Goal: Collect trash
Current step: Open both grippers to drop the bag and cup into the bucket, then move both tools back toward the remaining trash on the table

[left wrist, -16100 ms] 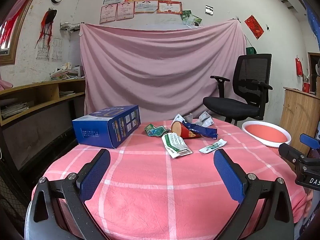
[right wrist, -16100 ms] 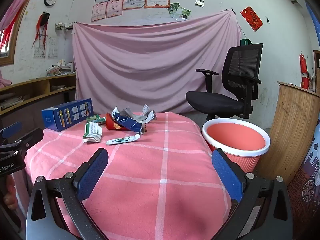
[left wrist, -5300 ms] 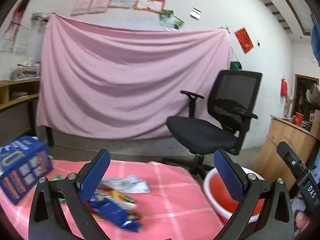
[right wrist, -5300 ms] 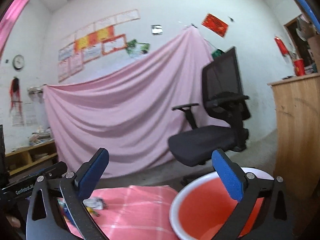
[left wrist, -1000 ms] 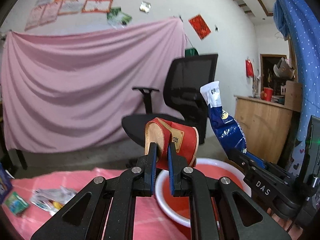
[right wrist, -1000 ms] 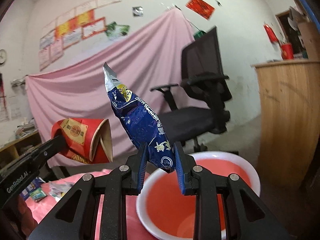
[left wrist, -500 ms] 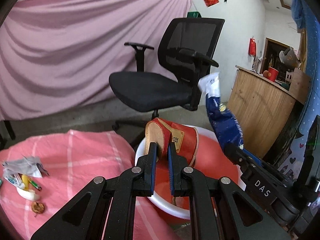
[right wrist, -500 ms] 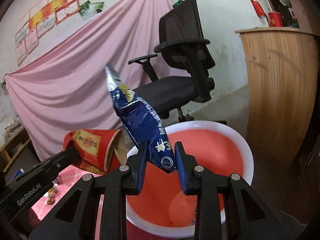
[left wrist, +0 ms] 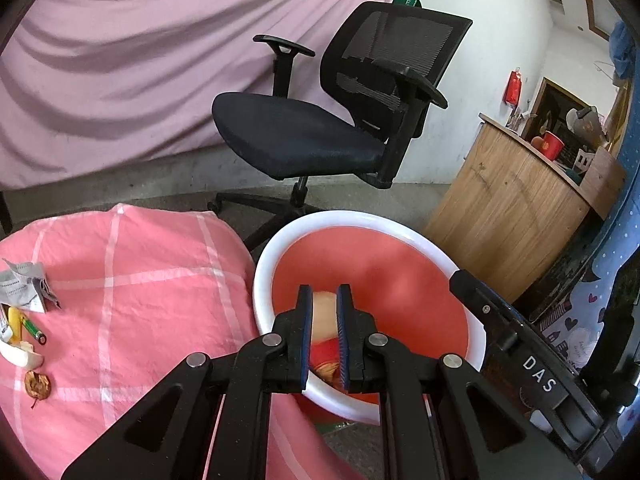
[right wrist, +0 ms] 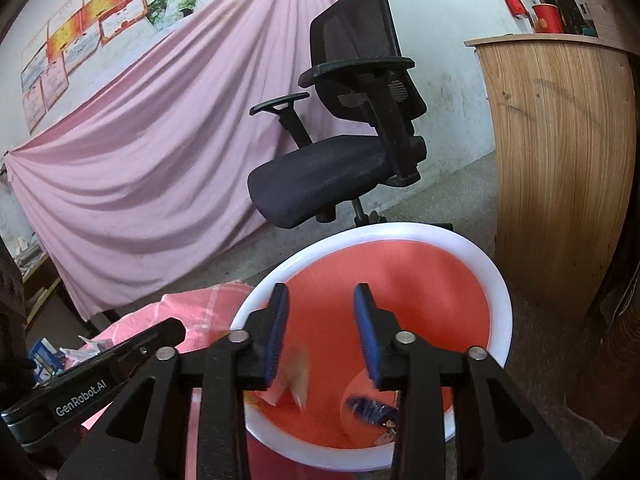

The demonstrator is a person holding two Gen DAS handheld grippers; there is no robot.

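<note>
Right gripper (right wrist: 320,332), jaws opening and empty, above the red bin (right wrist: 496,276); its blue wrapper (right wrist: 370,408), pinched a second ago, lies inside. Left gripper (left wrist: 323,322), nearly closed, shows the red paper cup (left wrist: 324,354) between its pads, blurred, seemingly dropping. Drop-off step; next, return to the table (left wrist: 152,280) for remaining scraps.

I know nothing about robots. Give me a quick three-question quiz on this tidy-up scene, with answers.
1. True or false: the blue wrapper lies inside the red bin.
2. What stands on the floor behind the bin? A) an office chair B) a ladder C) a bicycle
3. Fill in: on the pink tablecloth, the small green-and-yellow cylinder near the crumpled paper is a ____.

Key: 1 true; 2 A; 3 battery.
</note>
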